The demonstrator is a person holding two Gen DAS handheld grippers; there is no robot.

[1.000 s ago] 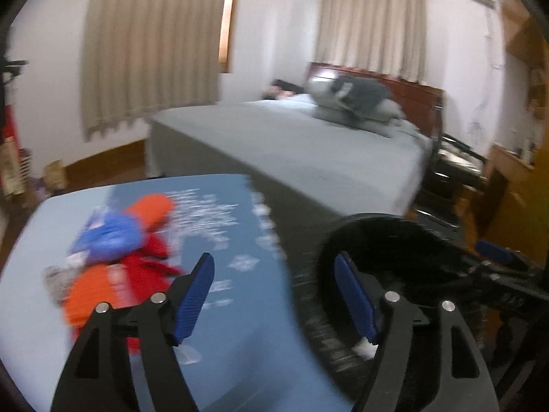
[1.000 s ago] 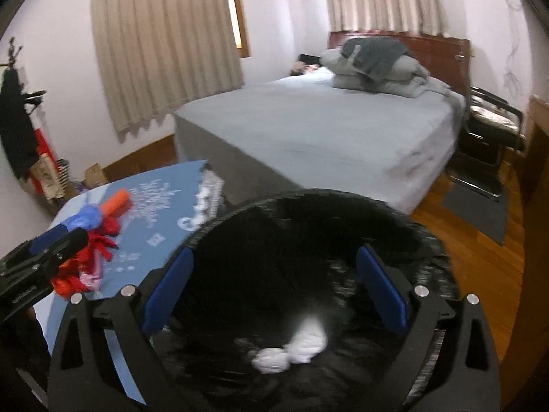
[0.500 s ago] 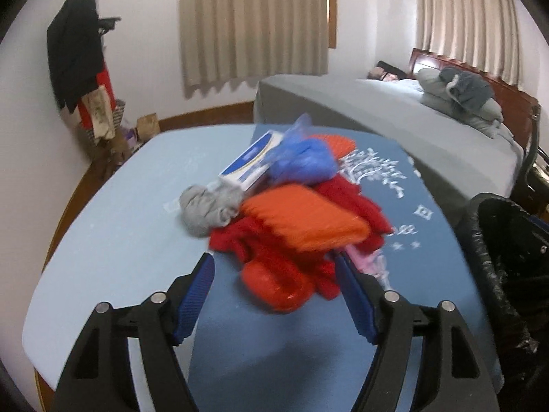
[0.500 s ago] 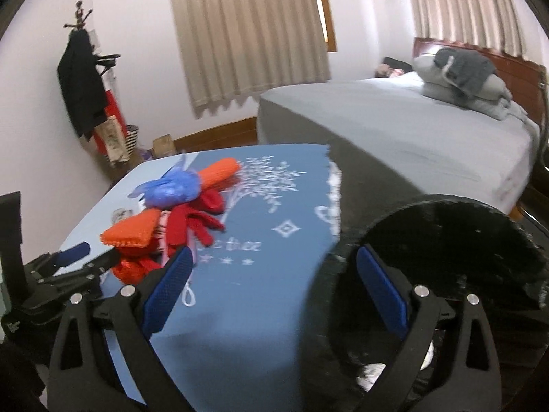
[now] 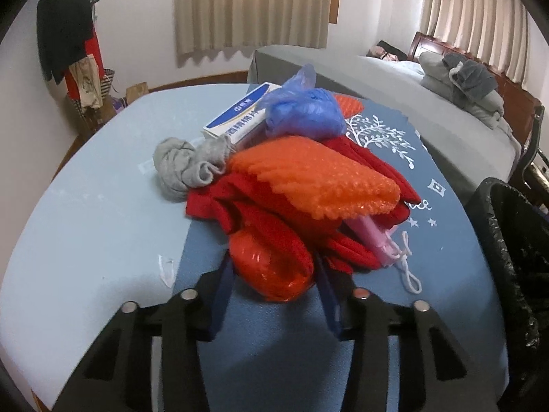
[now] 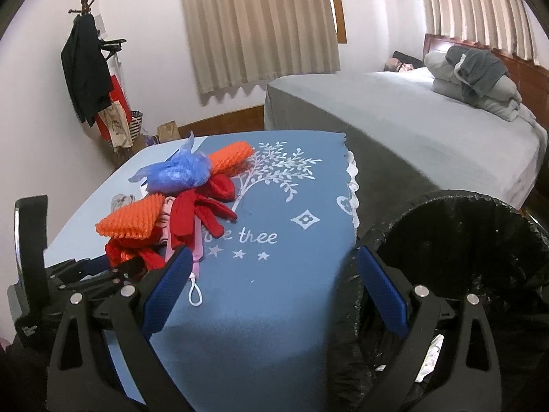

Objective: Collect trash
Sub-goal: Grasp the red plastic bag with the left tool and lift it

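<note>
A pile of trash lies on the blue-clothed table (image 5: 113,206): an orange foam net (image 5: 315,178), a blue plastic bag (image 5: 302,113), a grey balled cloth (image 5: 185,164), a blue-and-white box (image 5: 236,116), red gloves (image 5: 212,202) and a pink mask (image 5: 377,240). At the pile's near edge sits a shiny red plastic wrapper (image 5: 271,267). My left gripper (image 5: 274,292) is closing on it, a pad against each side. My right gripper (image 6: 274,292) is open with nothing in it, over the table's edge beside the black-lined bin (image 6: 446,240). The left gripper (image 6: 85,274) also shows there at lower left.
The bin (image 5: 507,240) stands off the table's right side, with white crumpled paper (image 6: 432,353) at its bottom. A grey bed (image 6: 411,130) lies behind table and bin. A coat stand (image 6: 89,68) with bags is in the far left corner.
The left gripper swung from the bin to the pile, came down at its near edge, and its jaws narrowed around the red wrapper. The right gripper turned from above the bin toward the table.
</note>
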